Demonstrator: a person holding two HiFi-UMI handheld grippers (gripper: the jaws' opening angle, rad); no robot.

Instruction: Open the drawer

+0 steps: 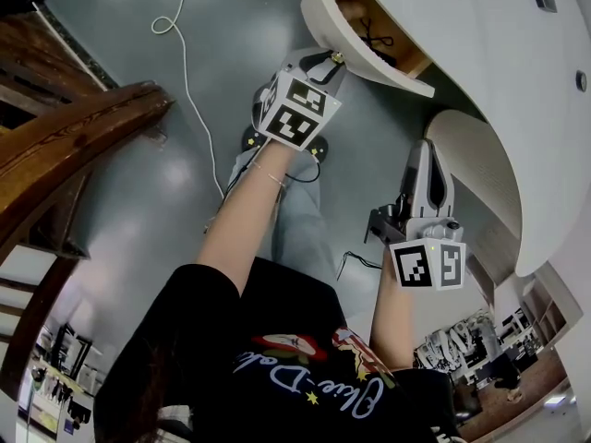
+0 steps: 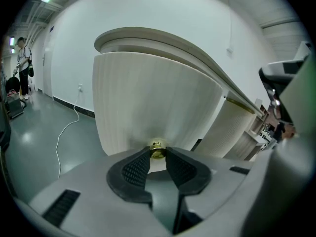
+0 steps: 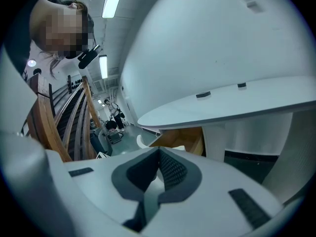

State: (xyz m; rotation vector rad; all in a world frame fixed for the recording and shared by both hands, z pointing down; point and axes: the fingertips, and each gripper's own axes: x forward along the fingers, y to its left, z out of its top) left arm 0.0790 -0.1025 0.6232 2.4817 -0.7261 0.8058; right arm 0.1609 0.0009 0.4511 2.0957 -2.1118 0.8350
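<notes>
1 round brass knob (image 2: pixel 157 150), ribbed drawer (image 2: pixel 148 102)

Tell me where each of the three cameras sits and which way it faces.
Head view: on the person's head, looking steeply down at the floor and open drawer; shows torso, both arms, left gripper and right gripper.
Left gripper view: rides the left gripper, facing the drawer front; its jaws grip the brass knob.
Right gripper view: rides the right gripper, facing the desk top; jaws together, empty; the person's head shows upper left.
Shared: head and left gripper views both show the gripped knob.
</notes>
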